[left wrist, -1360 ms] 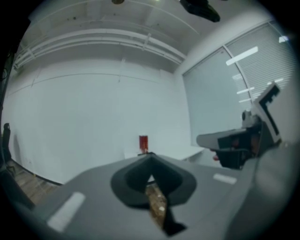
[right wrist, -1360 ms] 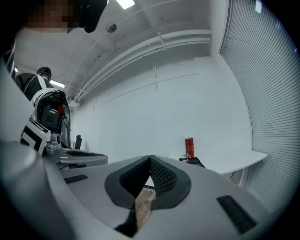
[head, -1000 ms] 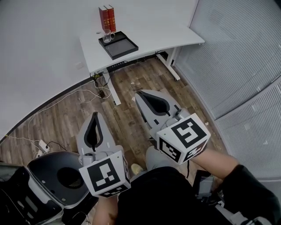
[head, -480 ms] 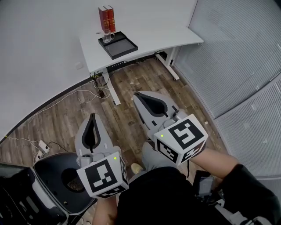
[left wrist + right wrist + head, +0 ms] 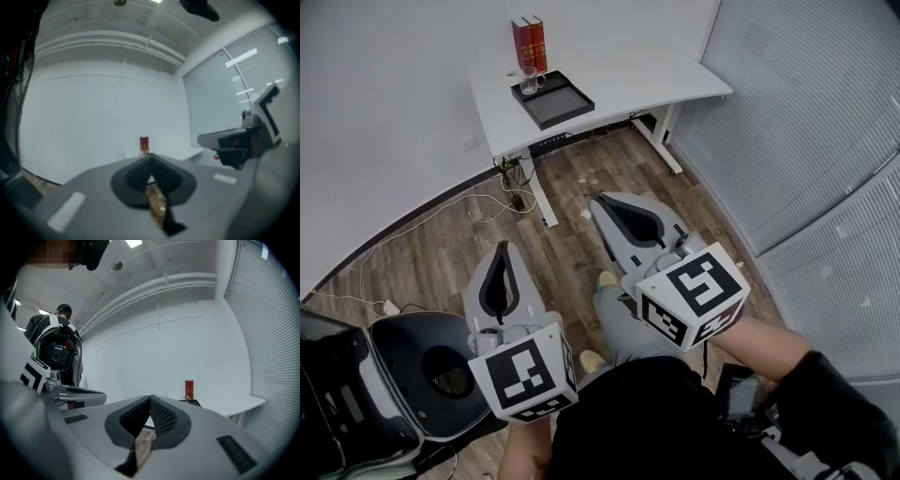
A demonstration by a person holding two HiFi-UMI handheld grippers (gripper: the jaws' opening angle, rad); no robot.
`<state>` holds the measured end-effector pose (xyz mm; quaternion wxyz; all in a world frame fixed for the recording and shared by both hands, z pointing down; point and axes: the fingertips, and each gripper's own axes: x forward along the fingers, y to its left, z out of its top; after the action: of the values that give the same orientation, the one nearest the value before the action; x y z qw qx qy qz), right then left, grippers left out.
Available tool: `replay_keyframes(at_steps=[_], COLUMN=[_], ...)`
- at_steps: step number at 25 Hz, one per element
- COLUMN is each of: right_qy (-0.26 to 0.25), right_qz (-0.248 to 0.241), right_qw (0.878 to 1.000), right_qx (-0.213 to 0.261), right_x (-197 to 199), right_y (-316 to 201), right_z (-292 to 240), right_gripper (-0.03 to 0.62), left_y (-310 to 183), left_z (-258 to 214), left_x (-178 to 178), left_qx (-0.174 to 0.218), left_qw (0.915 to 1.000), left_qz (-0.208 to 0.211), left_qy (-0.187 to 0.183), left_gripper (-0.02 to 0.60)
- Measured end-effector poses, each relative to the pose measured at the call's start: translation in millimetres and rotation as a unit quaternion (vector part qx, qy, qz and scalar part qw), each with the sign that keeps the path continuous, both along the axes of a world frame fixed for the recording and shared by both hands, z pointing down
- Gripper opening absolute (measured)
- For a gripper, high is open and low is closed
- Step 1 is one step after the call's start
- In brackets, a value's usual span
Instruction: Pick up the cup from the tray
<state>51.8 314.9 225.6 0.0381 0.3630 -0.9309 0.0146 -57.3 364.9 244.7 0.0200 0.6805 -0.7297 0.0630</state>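
The glass cup (image 5: 528, 79) stands in the far left corner of the black tray (image 5: 565, 106), which lies on the white desk (image 5: 628, 80); two red books (image 5: 529, 42) stand upright just behind the tray; the left gripper (image 5: 502, 247) and the right gripper (image 5: 600, 199) hang over the wooden floor (image 5: 572, 178), well short of the tray, both pointing toward it; each has its fingers pressed together at the tips, pinching nothing.

Wood floor (image 5: 581, 187) before the desk (image 5: 628, 84) lies open. Desk surface right of the tray (image 5: 561, 101) is bare. Red books (image 5: 529, 41) stand just behind the cup (image 5: 528, 79), against the wall (image 5: 394, 75). Office chair (image 5: 403, 370) occupies lower left; cables (image 5: 441, 214) trail along the floor there.
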Motion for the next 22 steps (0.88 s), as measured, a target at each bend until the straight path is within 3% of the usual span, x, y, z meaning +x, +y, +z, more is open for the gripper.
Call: replay_keyframes(at_steps=[11, 22], right_qy=[-0.006, -0.012], right_qz=[-0.013, -0.029], right_qw=[1.0, 1.0], right_qx=[-0.005, 0.005], right_x=[-21.6, -21.2], right_y=[-21.3, -9.4], right_z=[1.2, 4.3], right_gripper=[0.014, 0.014], left_y=[-13.1, 2.4], left_z=[2.8, 1.4], left_x=[-23.6, -19.8], left_qx=[-0.013, -0.006], left_qw=[0.9997, 0.9993], left_qz=[-0.018, -0.031], left_qy=[-0.007, -0.023], left_gripper=[0.002, 0.002])
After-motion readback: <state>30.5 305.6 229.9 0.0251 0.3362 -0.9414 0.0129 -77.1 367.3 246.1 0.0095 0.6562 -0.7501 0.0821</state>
